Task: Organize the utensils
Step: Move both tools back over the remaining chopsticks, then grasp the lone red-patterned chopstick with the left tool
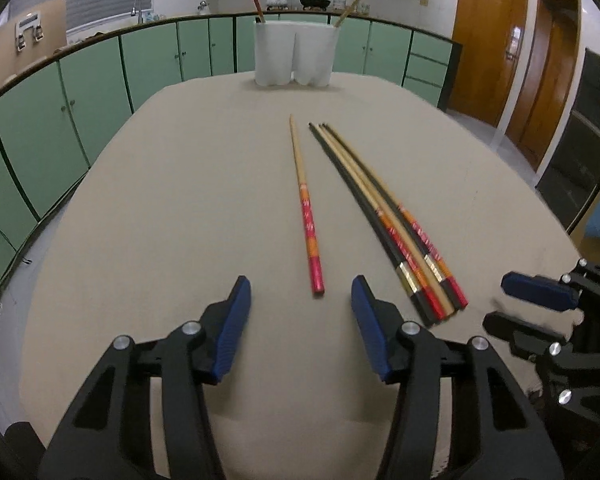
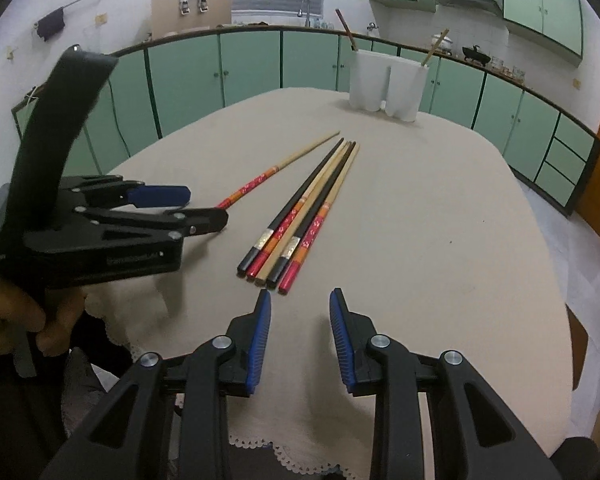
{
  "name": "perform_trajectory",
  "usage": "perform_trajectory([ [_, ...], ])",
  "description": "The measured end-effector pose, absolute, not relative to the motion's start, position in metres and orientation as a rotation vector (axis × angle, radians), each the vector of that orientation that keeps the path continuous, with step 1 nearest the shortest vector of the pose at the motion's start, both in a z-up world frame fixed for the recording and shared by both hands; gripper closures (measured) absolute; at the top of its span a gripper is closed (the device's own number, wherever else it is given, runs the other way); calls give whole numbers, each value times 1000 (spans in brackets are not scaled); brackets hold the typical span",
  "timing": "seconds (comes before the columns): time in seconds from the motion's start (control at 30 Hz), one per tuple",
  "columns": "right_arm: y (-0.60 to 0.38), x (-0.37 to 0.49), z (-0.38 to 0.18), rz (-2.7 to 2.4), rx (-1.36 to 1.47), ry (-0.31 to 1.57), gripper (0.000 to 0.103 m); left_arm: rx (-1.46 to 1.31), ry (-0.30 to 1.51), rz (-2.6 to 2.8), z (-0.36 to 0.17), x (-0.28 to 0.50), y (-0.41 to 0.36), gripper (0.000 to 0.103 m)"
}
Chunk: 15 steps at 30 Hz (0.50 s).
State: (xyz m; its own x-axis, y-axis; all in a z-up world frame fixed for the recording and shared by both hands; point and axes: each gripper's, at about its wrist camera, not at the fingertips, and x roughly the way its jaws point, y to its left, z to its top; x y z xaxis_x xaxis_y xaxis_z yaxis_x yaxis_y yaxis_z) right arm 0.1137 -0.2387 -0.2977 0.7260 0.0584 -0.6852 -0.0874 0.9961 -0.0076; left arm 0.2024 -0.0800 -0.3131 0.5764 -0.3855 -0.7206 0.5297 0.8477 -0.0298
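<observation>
Left tongs (image 1: 301,320) and right tongs (image 2: 300,328) both gape empty above the worktop (image 1: 180,200); a lone chopstick (image 1: 306,208) lies beside five bundled chopsticks (image 1: 388,220)

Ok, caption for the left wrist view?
Open left gripper lined up on the lone chopstick; bundle beside it, white holder behind.

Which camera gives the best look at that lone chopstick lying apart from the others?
The left wrist view: the lone chopstick lies whole, straight ahead. In the right wrist view the left gripper hides its thick end.
</observation>
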Motion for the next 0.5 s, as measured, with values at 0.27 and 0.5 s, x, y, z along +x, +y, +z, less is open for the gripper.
perform_trajectory([
  [0.27, -240, 117, -303, 81, -37, 763, 74, 210, 754, -518, -310, 204, -88, 98],
  [0.5, -240, 119, -305, 82, -38, 757, 74, 180, 771, -513, -310, 198, -83, 98],
])
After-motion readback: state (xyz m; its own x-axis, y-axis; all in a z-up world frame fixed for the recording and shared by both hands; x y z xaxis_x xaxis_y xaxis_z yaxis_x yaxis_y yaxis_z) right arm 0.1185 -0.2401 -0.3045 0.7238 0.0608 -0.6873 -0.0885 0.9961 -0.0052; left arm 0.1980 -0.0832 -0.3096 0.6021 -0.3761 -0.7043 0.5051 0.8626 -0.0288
